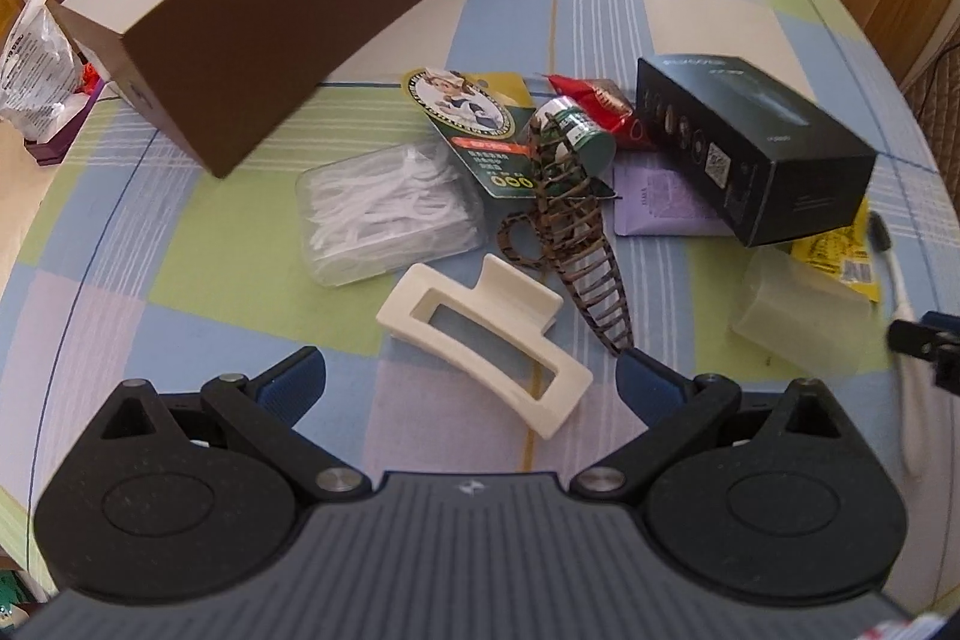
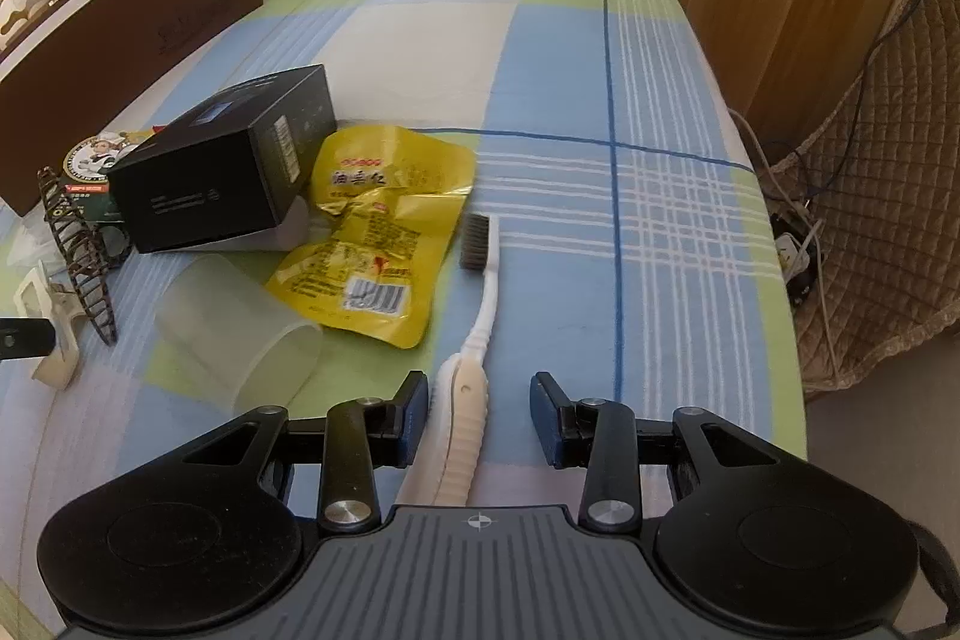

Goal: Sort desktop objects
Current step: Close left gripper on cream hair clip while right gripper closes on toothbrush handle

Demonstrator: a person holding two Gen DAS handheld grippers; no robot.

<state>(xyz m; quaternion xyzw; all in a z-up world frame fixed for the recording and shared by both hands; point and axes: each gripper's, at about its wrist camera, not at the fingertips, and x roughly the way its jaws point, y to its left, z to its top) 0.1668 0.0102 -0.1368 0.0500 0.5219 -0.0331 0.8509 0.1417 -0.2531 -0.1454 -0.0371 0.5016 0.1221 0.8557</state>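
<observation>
Closing squarely across the ribbed grip is advised, since the right gripper (image 2: 480,418) has its jaws apart, the toothbrush (image 2: 474,340) lying between them with only the left pad near its handle. The left gripper (image 1: 471,379) is held released around the near end of the cream hair claw (image 1: 480,334). The toothbrush is laid flat on the bench (image 2: 600,130), just right of the yellow snack packet (image 2: 378,226), its long axis running away from the jaws, bristle head farthest.
</observation>
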